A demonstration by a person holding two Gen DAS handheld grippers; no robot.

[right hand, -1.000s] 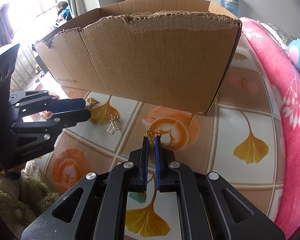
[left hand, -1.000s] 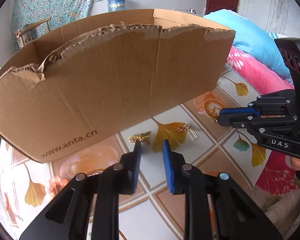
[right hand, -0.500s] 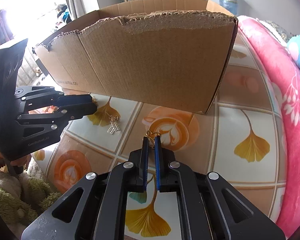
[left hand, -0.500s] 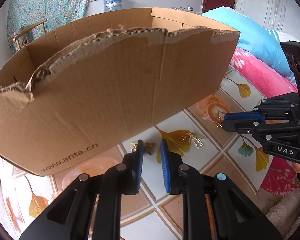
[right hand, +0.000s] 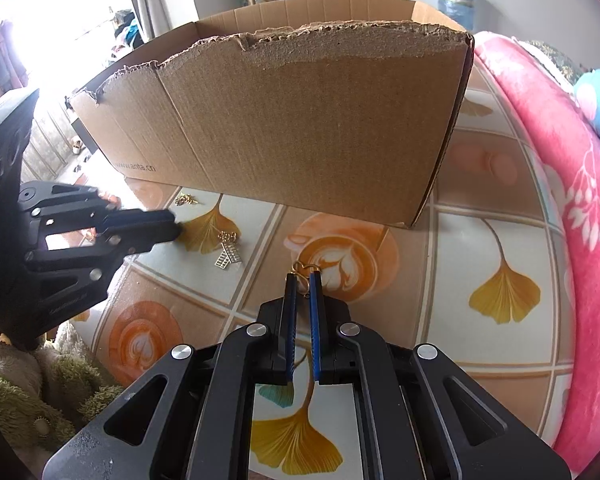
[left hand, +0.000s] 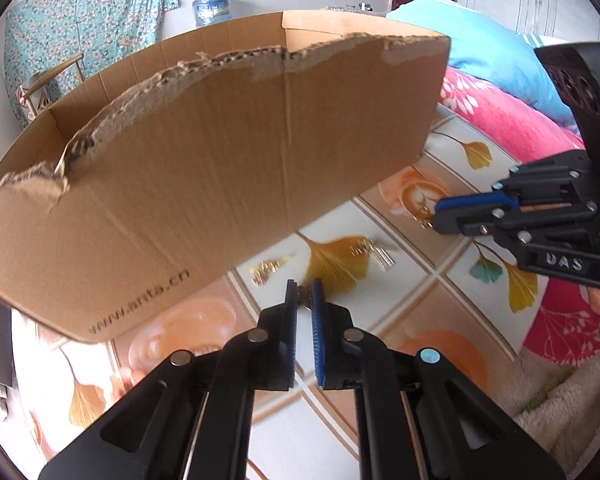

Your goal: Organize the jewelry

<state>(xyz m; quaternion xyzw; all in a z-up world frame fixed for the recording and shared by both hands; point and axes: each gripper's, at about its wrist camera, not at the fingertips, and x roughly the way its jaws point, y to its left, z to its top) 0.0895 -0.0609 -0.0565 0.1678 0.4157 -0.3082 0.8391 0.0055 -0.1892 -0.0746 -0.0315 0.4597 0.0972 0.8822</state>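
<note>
A: Left wrist view showed the left tongs [left hand: 304, 294] had just been closing, and something small and dark sat between the blue pads. Was it jewelry?

B: I could not tell; it was too blurry. A gold charm [left hand: 266, 271] lay on the leaf-print cloth [left hand: 412, 280] just past the tips, close to the cardboard box [left hand: 220, 168].

A: And the right tongs [right hand: 303, 280]?

B: They were pinched on a gold ring earring [right hand: 305, 267], with its loops poking out past the tips.

A: Any more?

B: A gold ladder-shaped earring [right hand: 229, 251] lay on the cloth between both tongs. Another gold piece [right hand: 186, 200] lay beside the box.
</note>
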